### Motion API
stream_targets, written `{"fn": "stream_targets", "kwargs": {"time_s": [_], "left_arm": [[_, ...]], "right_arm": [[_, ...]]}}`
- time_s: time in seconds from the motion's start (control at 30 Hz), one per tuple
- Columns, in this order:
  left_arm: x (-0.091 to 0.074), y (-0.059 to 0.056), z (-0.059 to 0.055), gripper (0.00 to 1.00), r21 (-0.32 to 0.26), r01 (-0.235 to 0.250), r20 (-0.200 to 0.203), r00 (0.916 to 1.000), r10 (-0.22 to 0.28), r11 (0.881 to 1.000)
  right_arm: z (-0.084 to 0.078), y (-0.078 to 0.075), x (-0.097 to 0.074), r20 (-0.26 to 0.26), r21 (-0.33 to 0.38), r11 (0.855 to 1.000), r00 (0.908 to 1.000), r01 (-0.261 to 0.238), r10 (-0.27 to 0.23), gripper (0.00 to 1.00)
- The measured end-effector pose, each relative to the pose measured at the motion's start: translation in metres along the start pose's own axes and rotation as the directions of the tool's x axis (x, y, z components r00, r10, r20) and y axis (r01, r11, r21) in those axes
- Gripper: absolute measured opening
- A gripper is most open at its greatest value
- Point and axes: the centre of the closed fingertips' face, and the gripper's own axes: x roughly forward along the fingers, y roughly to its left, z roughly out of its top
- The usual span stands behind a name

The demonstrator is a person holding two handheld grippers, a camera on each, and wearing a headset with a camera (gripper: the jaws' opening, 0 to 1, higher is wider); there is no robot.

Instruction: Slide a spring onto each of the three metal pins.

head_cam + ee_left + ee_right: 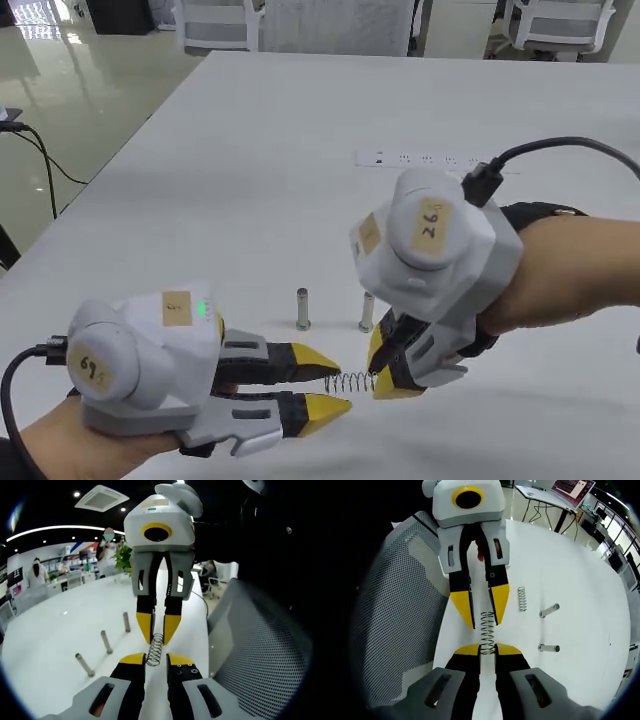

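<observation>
Spring point(352, 381) in right claw point(380, 378), free end between parted left claw point(325, 382) tips

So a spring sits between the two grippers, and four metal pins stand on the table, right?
Not four: three metal pins stand on the table, as the left gripper view shows. The spring does sit between the left gripper and the right gripper.
</observation>
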Motion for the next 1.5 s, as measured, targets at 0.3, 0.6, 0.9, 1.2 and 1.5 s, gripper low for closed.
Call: {"fn": "stream_targets", "kwargs": {"time_s": [0.3,0.6,0.9,1.2,1.5], "left_arm": [[0.0,-0.004,-0.001,0.03,0.003,0.017,-0.006,0.9998,-0.017,1.0],[0.001,-0.011,-0.001,0.02,-0.006,0.057,-0.009,0.9983,-0.057,0.998],[-0.001,-0.011,0.004,0.02,-0.018,0.064,0.009,0.9979,-0.064,0.998],[-0.003,-0.01,0.013,0.02,-0.031,0.062,0.043,0.9972,-0.061,0.998],[-0.003,-0.009,0.01,0.02,-0.031,0.057,0.034,0.9979,-0.056,0.998]], "right_arm": [[0.0,0.004,0.0,-0.005,-0.019,1.0,0.9999,-0.014,0.014,0.07],[-0.002,0.01,0.0,0.005,-0.018,0.999,0.9993,-0.038,0.038,0.08],[-0.004,0.009,0.003,0.012,0.002,0.999,0.9991,-0.04,0.04,0.1],[-0.007,0.009,0.005,0.016,0.014,0.999,0.9992,-0.037,0.037,0.09],[0.0,0.007,-0.007,0.029,0.019,1.0,0.9994,-0.018,0.018,0.08]]}}
